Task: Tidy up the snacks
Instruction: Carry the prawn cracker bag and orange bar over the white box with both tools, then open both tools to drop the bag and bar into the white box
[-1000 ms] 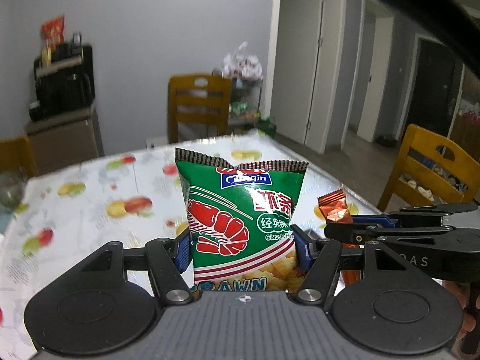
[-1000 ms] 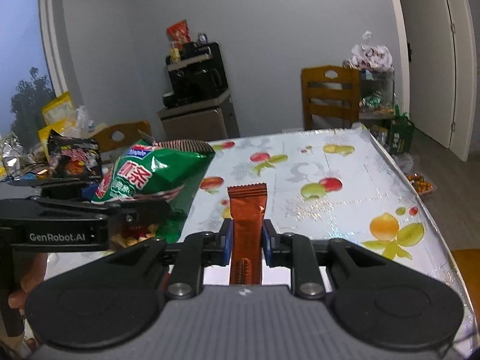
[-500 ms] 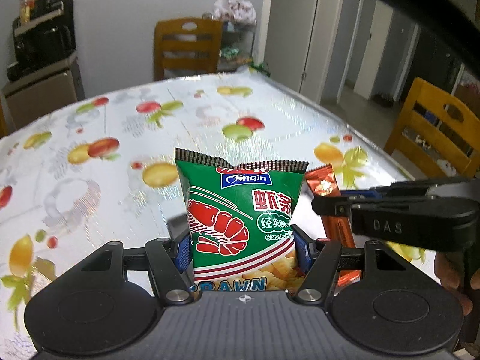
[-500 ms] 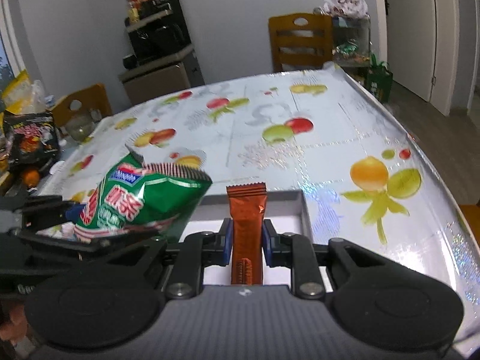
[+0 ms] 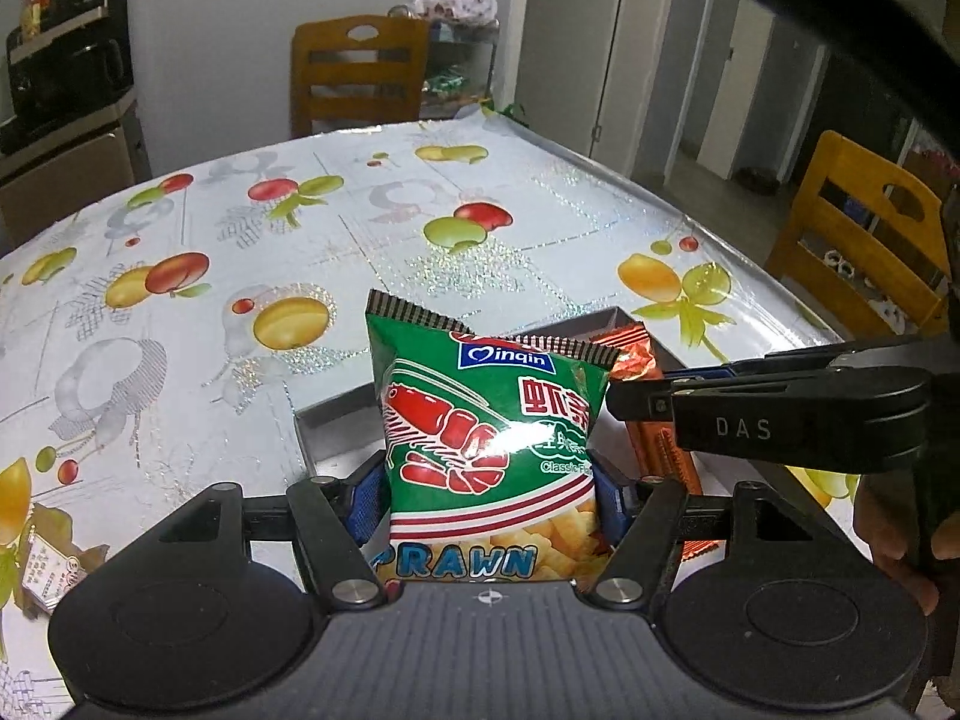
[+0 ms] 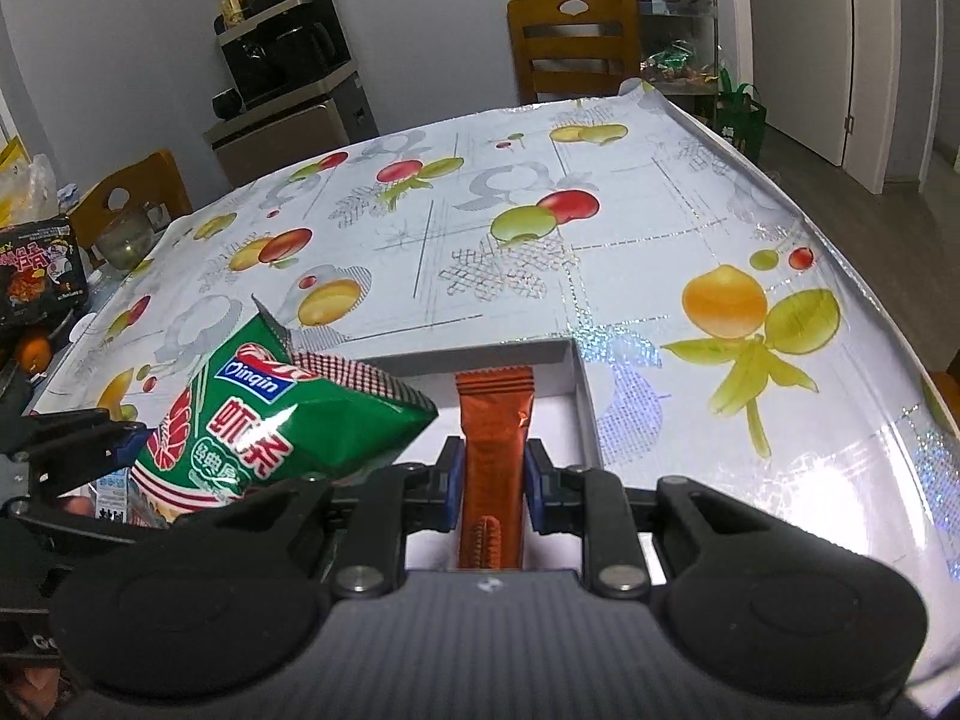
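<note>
A green prawn-cracker bag (image 5: 486, 432) stands upright between the blue pads of my left gripper (image 5: 487, 498); the pads still touch its sides while the jaws are opening. My right gripper (image 6: 493, 480) is shut on an orange snack bar (image 6: 495, 420), held upright. Both snacks hang side by side over a shallow white box (image 6: 576, 396) on the table. In the left wrist view the bar (image 5: 630, 354) sits just right of the bag, over the box's grey far wall (image 5: 336, 420). In the right wrist view the bag (image 6: 264, 426) leans to the left of the bar.
The table wears a glossy fruit-print cloth (image 6: 540, 276). A black noodle pack (image 6: 36, 270) and a glass bowl (image 6: 126, 234) sit at its left edge. Wooden chairs stand at the far end (image 5: 360, 72) and at the right (image 5: 858, 228). A small packet (image 5: 48, 564) lies near left.
Both grippers have come down toward the table and tipped downward, each still carrying its snack. The white box has come into view beneath them.
</note>
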`<action>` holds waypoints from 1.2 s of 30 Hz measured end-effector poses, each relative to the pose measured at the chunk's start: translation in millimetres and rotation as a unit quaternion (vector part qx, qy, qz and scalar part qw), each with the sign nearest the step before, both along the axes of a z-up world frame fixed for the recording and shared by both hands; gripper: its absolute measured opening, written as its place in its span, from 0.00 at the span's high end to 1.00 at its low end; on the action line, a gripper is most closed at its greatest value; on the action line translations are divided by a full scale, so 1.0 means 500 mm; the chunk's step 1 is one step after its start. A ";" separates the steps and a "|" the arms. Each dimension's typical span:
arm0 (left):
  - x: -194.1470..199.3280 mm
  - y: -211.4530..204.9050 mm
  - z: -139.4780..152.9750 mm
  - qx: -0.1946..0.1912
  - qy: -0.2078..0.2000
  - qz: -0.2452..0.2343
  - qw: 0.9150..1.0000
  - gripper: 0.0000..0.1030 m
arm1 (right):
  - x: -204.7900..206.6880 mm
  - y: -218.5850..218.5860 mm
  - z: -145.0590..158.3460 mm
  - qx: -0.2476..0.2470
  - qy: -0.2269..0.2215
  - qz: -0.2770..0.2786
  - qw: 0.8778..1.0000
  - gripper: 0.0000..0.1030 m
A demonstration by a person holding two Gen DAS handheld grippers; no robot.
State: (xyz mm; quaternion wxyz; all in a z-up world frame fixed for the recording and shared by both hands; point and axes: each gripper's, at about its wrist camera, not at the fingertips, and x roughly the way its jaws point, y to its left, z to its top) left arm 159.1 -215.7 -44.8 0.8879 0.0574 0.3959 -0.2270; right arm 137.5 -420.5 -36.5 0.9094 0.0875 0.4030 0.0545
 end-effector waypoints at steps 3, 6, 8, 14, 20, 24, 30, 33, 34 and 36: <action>0.000 -0.001 -0.002 0.001 0.001 0.002 1.000 0.32 | -0.002 -0.002 0.002 0.001 0.000 -0.004 1.000 0.80; -0.002 0.000 -0.001 -0.001 -0.002 0.003 1.000 0.23 | -0.003 -0.005 0.003 0.002 0.000 -0.008 1.000 0.80; -0.004 0.000 0.002 -0.002 -0.005 0.004 1.000 0.23 | -0.005 -0.005 0.005 0.000 -0.001 -0.009 1.000 0.80; -0.012 0.003 0.012 -0.002 -0.013 0.006 1.000 0.18 | -0.015 -0.005 0.016 0.008 -0.005 -0.012 1.000 0.63; -0.029 0.010 0.031 -0.002 -0.018 0.014 1.000 0.14 | -0.045 -0.002 0.048 0.011 -0.029 -0.028 0.999 0.28; -0.053 0.015 0.054 0.012 -0.031 0.018 0.999 0.09 | -0.076 0.008 0.077 0.008 -0.051 -0.023 0.998 0.28; -0.085 0.031 0.080 0.017 -0.039 0.021 0.999 0.06 | -0.119 0.029 0.110 0.010 -0.069 -0.010 0.998 0.26; -0.106 0.039 0.093 0.022 -0.044 0.026 0.998 0.03 | -0.138 0.041 0.124 0.014 -0.077 -0.005 0.997 0.24; -0.114 0.043 0.101 0.024 -0.044 0.029 0.998 0.03 | -0.145 0.045 0.129 0.013 -0.080 -0.004 0.997 0.22; -0.129 0.053 0.117 0.028 -0.040 0.036 0.998 0.03 | -0.159 0.052 0.138 0.017 -0.083 -0.003 0.996 0.18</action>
